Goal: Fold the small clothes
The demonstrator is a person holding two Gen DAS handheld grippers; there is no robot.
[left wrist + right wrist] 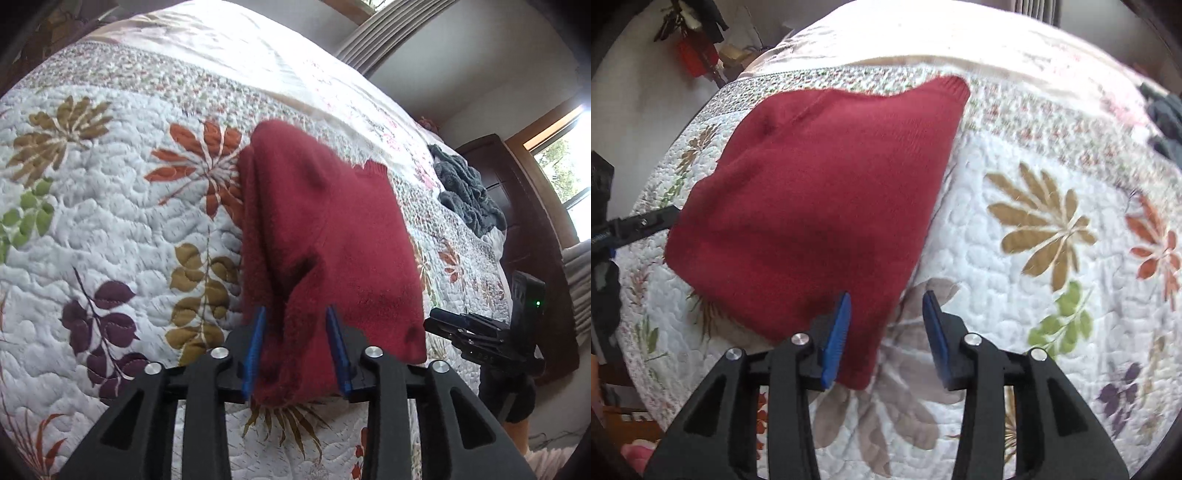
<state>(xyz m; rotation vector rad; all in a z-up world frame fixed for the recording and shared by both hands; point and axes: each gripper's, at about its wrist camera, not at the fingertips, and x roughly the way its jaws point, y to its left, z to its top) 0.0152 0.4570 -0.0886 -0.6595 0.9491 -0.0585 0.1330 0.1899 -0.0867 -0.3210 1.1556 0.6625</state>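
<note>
A: Where is the red sweater (325,236)?

B: It lies folded on the bed, on the white quilt (110,221) with leaves and flowers on it.

A: What is the left gripper (295,350) doing?

B: Its blue jaws stand apart, and the near edge of the sweater sits between them. They do not look squeezed tight.

A: And the right gripper (886,332)?

B: Its jaws are wide open, just over the sweater's near corner, holding nothing.

A: Anything else there?

B: A gray cloth (465,188) lies bunched up farther along the bed.
</note>
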